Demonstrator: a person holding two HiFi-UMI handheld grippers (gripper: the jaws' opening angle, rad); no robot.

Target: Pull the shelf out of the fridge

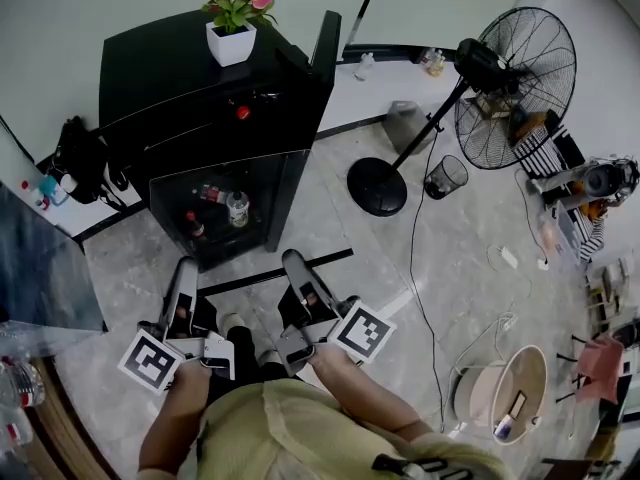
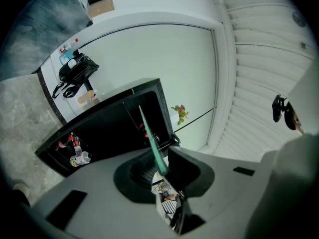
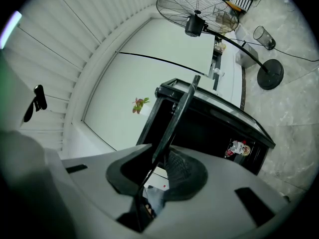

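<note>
The black mini fridge point(image 1: 190, 118) stands open, with bottles point(image 1: 225, 206) on its bottom level. The glass shelf point(image 1: 268, 273) is outside the fridge, held level in front of the opening; its dark front strip runs between my two grippers. My left gripper point(image 1: 185, 271) is shut on the shelf's left side, where the greenish glass edge point(image 2: 151, 141) passes between the pads of this gripper point(image 2: 160, 167). My right gripper point(image 1: 296, 264) is shut on the right side, and the dark shelf edge point(image 3: 175, 116) runs between the pads of that gripper point(image 3: 155, 166).
A potted flower point(image 1: 233, 30) sits on the fridge top. A standing fan point(image 1: 505, 73) with a round base point(image 1: 376, 186) and a waste bin point(image 1: 445, 176) are to the right. A black bag point(image 1: 80, 158) rests on the ledge at left. Cables and a bucket point(image 1: 500, 398) lie on the floor at right.
</note>
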